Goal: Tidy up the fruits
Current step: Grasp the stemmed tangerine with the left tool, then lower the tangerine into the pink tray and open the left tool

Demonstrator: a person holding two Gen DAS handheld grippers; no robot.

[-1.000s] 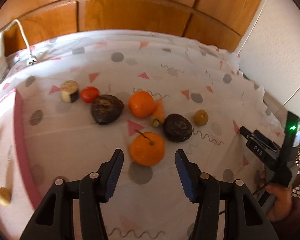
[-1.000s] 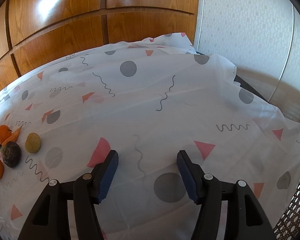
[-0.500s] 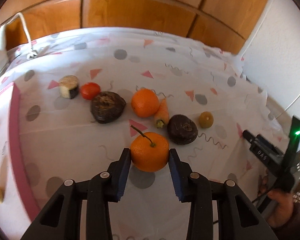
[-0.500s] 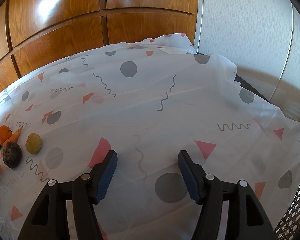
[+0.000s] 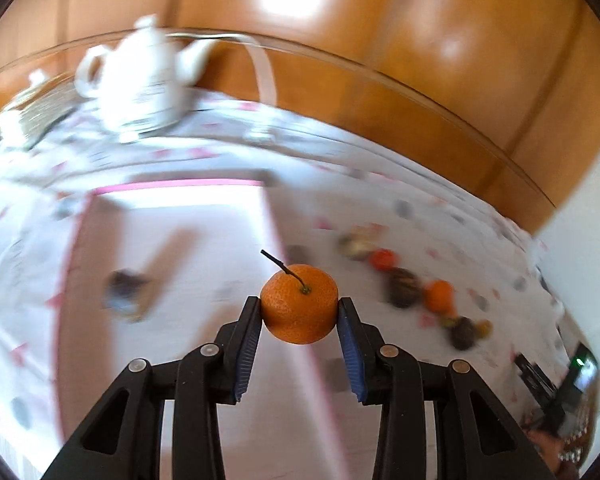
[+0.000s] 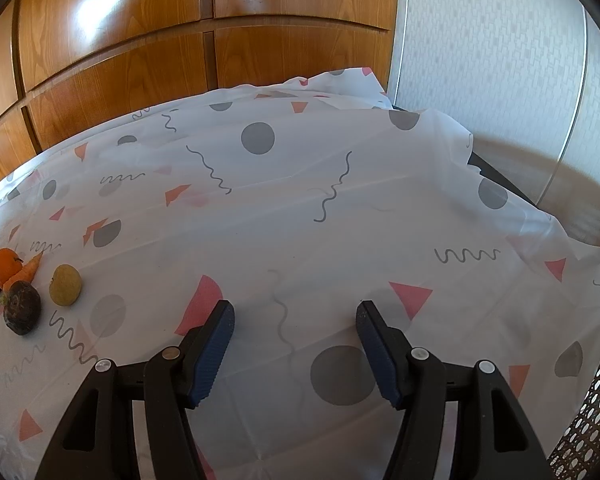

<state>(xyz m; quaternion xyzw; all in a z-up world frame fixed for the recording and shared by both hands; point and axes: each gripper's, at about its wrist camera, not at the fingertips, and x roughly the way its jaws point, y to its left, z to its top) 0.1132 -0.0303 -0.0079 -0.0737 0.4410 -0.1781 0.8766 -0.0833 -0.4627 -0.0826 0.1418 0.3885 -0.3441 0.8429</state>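
Orange fills the middle of my left view: the stemmed orange sits clamped between the blue pads of my left tool, lifted off the patterned cloth that covers the surface. Below and behind it I see a pale tray with a pink rim, though that part is badly blurred. The remaining produce lies in a loose row to the right, including a second orange and a small red fruit. A white teapot stands at the far edge. My right tool hangs released over bare cloth, nothing between its pads, with a yellowish fruit well off to its left.
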